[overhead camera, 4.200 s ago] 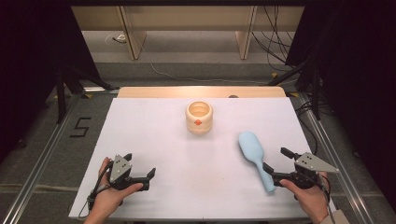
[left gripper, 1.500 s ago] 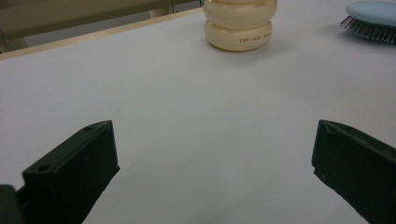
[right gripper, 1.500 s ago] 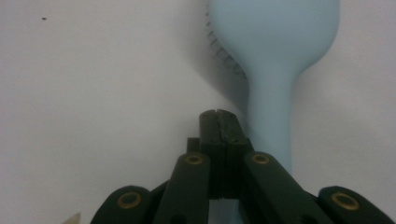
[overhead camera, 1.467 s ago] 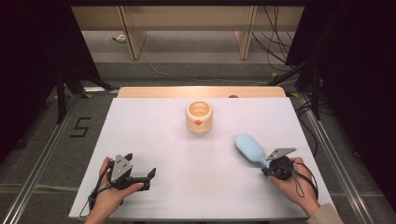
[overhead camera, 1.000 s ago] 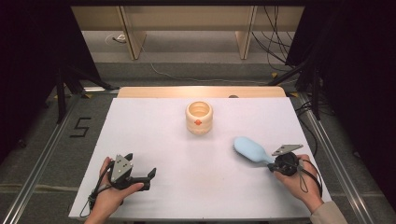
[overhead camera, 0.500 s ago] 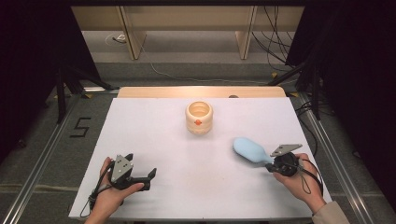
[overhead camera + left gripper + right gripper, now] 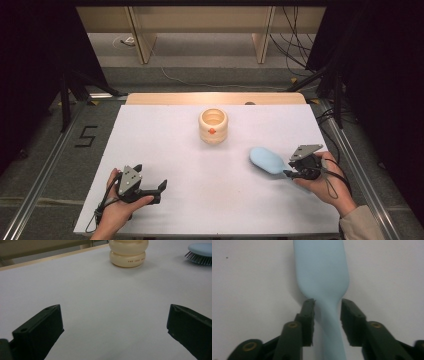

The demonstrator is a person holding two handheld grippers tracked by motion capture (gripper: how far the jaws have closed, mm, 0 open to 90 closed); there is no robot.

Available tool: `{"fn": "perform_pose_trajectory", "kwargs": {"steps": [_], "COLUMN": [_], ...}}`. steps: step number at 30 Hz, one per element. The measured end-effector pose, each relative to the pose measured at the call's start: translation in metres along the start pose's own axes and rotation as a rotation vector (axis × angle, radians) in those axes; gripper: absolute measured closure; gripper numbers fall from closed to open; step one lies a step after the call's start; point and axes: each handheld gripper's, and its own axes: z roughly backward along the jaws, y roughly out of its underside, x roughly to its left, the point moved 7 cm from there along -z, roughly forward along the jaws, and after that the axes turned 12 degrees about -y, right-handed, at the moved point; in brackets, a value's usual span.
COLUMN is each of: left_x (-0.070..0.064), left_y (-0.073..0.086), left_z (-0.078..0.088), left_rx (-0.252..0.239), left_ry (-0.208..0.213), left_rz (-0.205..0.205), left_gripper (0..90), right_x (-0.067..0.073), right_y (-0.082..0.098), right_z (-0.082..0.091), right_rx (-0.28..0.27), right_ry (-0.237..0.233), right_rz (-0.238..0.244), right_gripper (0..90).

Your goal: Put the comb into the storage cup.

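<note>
A pale blue hairbrush (image 7: 267,160) lies bristles-down on the white table (image 7: 165,140), right of the middle, with its head pointing left. Its handle (image 7: 329,322) runs between the jaws of my right gripper (image 7: 289,172). Those jaws have just been opening and now stand slightly apart from the handle, with a gap on one side. A cream ridged jar (image 7: 213,126) with an orange dot stands at the middle back. My left gripper (image 7: 150,177) rests near the front left, held wide open over bare table (image 7: 115,322). In the left gripper view, the jar (image 7: 128,253) and the brush's bristles (image 7: 200,252) are far ahead.
A wooden strip (image 7: 215,98) borders the table's far edge. Metal rails (image 7: 345,145) and cables run along both sides. A floor mark reading 5 (image 7: 86,136) lies to the left.
The brush lay lengthwise with its handle toward the front edge; it has since been swung so its head points left. The right hand has lifted slightly over the handle. The left hand stayed still.
</note>
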Motion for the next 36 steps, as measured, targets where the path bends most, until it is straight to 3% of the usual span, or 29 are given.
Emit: {"fn": "perform_pose_trajectory", "kwargs": {"steps": [4,11,15,22,36], "left_x": [0.0,-0.001,-0.001,0.0,0.0], "left_y": [0.0,0.0,0.0,0.0,0.0], "left_z": [0.0,0.0,-0.001,0.0,0.0], "left_rx": [-0.001,0.0,0.001,0.002,0.0], "left_ry": [0.0,0.001,0.002,0.0,0.0], "left_rz": [-0.001,-0.001,0.0,0.0,0.001], "left_gripper": [0.0,0.0,0.0,0.0,0.0], "right_x": [-0.008,-0.013,-0.016,-0.017,-0.021], "right_y": [0.002,0.006,0.003,0.001,0.001], "right_z": [-0.005,-0.022,-0.027,-0.034,-0.039], "right_rx": [0.105,0.201,0.21,0.269,0.318], "right_ry": [-0.044,-0.085,-0.088,-0.131,-0.168], "right_rz": [0.045,0.031,0.045,0.025,0.022], "right_gripper": [41.8,33.1,32.2,31.3,31.1]}}
